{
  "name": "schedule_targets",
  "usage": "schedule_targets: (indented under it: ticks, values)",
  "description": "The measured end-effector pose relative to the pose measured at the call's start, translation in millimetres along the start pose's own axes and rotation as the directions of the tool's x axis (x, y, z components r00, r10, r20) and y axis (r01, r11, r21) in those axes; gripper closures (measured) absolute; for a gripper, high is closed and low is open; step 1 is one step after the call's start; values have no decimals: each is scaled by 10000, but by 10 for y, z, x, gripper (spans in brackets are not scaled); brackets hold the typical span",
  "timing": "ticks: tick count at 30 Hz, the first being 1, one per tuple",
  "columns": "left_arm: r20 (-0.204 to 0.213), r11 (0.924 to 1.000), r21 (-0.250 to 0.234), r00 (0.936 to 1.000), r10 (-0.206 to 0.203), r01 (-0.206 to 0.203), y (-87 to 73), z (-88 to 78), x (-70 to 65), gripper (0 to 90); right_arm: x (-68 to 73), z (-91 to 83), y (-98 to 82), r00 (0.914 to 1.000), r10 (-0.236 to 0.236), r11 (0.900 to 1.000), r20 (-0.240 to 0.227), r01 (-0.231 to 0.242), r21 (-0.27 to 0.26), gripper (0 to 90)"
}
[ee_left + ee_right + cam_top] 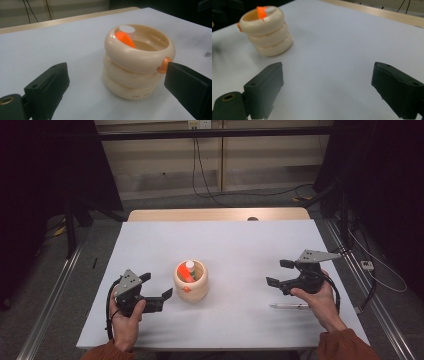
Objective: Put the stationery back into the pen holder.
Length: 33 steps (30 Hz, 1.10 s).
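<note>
White tabletop (235,245): my left hand-held gripper (159,288) gapes wide beside the cream holder (190,281) at centre; my right hand-held gripper (277,272) gapes wide too.

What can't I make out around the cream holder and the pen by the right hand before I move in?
- Cream holder: its floor and the orange marker's lower end are hidden by the rim in the left gripper view.
- Small print near the holder's base: too blurred to read.
- Clear pen: in the high view too small and pale to tell tip from cap; the right hand covers one end.
</note>
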State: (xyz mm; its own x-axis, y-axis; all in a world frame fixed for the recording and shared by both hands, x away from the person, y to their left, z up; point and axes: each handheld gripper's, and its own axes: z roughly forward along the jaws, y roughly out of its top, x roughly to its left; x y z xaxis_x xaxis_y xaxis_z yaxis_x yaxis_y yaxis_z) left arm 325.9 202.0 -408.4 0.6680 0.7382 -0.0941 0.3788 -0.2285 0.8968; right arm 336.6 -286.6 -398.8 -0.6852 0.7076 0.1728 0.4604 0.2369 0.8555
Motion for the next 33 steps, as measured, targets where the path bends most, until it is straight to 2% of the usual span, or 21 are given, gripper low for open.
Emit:
schedule_targets:
  ticks: [5, 10, 14, 16, 22, 23, 24, 29, 31, 33]
  values:
    - [24, 10000, -37, 10000, -7, 7, 0, 8, -7, 54, -56, -67, -113, 9999, -82, 9979, 81, 76, 644, 137]
    - [38, 10000, -32, 10000, -41, 41, -1, 11, -8, 54, -89, -153, -150, 9997, -228, 9932, 36, 223, 1144, 174]
    - [30, 10000, -51, 10000, -33, 33, 0, 10, -9, 54, -102, -208, -169, 9978, -643, 9816, 137, 607, 1812, 213]
    - [14, 10000, -7, 10000, 8, -8, 3, 13, -10, 54, -111, -211, -193, 9979, -632, 9747, 104, 595, 2155, 213]
    - [24, 10000, 23, 10000, 17, -17, 3, 16, -9, 54, -122, -200, -264, 9963, -833, 9455, -220, 860, 3140, 293]
    - [17, 10000, 18, 10000, 2, -2, 2, 15, -9, 54, -110, -190, -277, 9940, -1013, 9327, -404, 1090, 3438, 303]
    - [17, 10000, 18, 10000, 2, -2, 2, 15, -10, 54, -110, -190, -277, 9940, -1013, 9327, -404, 1090, 3438, 303]
    - [66, 10000, 21, 10000, 50, -50, 7, 23, -21, 54, -51, -142, -289, 9837, -1550, 8891, -907, 1789, 4214, 367]
    - [60, 10000, 19, 10000, 44, -44, 6, 21, -17, 54, -48, -116, -292, 9829, -1519, 8815, -1042, 1824, 4355, 373]
    - [30, 10000, 15, 10000, 20, -20, 5, 17, -10, 54, -48, -89, -298, 9810, -1541, 8681, -1177, 1913, 4581, 384]
